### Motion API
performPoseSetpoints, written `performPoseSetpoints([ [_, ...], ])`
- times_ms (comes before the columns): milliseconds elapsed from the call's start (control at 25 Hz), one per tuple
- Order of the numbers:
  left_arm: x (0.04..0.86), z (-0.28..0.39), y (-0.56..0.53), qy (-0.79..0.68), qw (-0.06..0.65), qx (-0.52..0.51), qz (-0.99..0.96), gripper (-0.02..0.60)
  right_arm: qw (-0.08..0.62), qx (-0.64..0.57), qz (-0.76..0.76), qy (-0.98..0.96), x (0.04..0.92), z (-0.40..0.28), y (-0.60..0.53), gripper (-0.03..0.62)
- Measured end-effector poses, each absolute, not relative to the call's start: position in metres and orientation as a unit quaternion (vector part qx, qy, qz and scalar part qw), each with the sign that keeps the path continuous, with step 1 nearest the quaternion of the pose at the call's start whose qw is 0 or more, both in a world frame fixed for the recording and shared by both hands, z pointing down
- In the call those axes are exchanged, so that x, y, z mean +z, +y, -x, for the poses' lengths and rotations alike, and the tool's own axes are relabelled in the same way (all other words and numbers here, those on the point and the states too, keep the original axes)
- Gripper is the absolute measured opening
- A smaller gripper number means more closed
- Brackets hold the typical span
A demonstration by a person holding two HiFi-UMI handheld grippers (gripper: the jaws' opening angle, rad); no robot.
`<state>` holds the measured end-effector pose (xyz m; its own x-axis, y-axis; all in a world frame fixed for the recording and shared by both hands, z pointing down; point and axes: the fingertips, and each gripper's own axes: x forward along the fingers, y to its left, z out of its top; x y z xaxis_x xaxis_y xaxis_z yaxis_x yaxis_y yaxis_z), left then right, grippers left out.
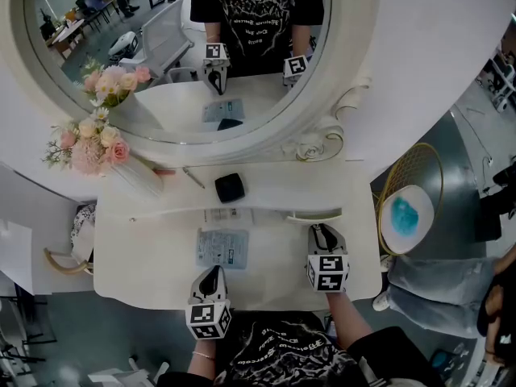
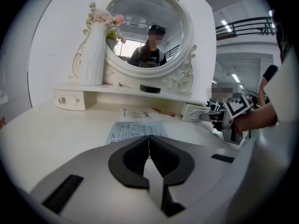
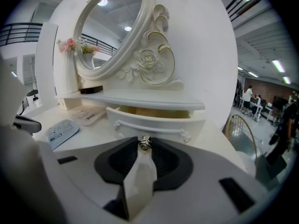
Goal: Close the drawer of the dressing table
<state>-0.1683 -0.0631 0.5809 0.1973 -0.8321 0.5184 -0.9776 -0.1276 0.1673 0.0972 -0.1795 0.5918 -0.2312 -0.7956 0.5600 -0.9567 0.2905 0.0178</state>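
Note:
The white dressing table (image 1: 153, 272) has its right-hand drawer (image 1: 314, 215) pulled out from under the shelf. In the right gripper view the drawer's white front (image 3: 154, 122) stands open, with a pale interior behind it. My right gripper (image 3: 145, 143) is shut on the drawer's small metal knob (image 3: 145, 143). In the head view that right gripper (image 1: 322, 234) sits right at the drawer front. My left gripper (image 1: 211, 279) rests over the tabletop near the front edge, shut with nothing in it; in its own view the left gripper (image 2: 149, 141) shows both pads touching.
A printed leaflet (image 1: 222, 248) lies mid-table. On the shelf stand a white vase of pink flowers (image 1: 89, 147) and a black compact (image 1: 230, 188). A small closed drawer (image 2: 69, 100) is at the left. A gold wire stand (image 1: 409, 208) is beside the table's right edge.

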Motion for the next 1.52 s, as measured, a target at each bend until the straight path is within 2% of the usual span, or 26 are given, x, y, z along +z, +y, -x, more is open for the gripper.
performPoseSetpoints([
  [1520, 0.582, 0.178, -0.053, -0.635, 0.244, 0.152, -0.717, 0.017, 0.24, 0.159, -0.563, -0.775, 0.59, -0.099, -0.193, 0.1],
])
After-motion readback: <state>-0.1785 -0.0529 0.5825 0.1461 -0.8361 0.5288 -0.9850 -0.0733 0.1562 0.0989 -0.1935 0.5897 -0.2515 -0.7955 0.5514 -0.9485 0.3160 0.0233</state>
